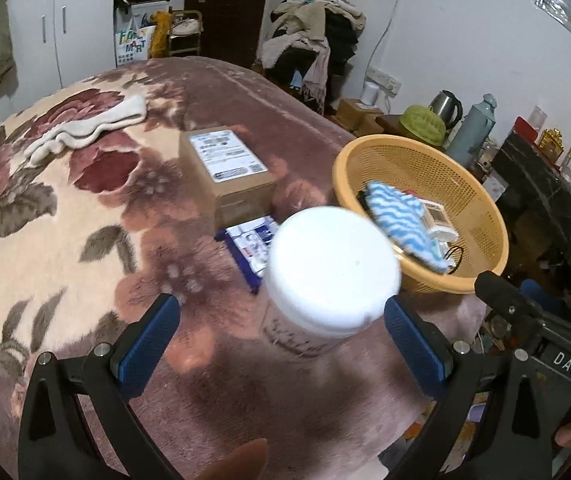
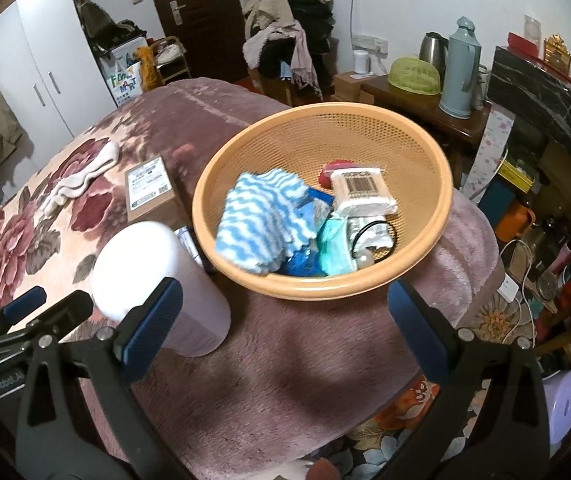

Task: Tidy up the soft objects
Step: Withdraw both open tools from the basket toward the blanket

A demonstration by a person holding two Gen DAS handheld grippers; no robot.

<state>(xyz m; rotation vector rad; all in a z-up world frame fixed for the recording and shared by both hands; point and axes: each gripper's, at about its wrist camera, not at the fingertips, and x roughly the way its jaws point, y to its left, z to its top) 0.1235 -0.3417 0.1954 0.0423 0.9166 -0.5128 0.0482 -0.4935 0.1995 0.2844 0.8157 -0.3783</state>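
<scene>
An orange mesh basket (image 2: 425, 264) stands on the bed's near right corner; it also shows in the left wrist view (image 1: 341, 168). In it lie a blue-and-white wavy cloth (image 2: 257, 220), a cotton-swab pack (image 2: 363, 192), a teal mask (image 2: 335, 248) and small items. A white-lidded canister (image 1: 331, 272) stands upright between my left gripper's (image 1: 281, 320) open fingers, untouched; it also shows in the right wrist view (image 2: 157, 280). My right gripper (image 2: 285, 308) is open and empty just in front of the basket. A cream towel (image 1: 89, 128) lies crumpled at the far left of the bed.
A cardboard box (image 1: 225, 168) and a blue-edged packet (image 1: 251, 244) lie on the floral blanket (image 1: 45, 220) beyond the canister. Right of the bed are a dark cabinet (image 2: 545, 96), a side table with kettle and thermos (image 2: 459, 68), and floor clutter. A clothes pile (image 2: 289, 20) stands behind.
</scene>
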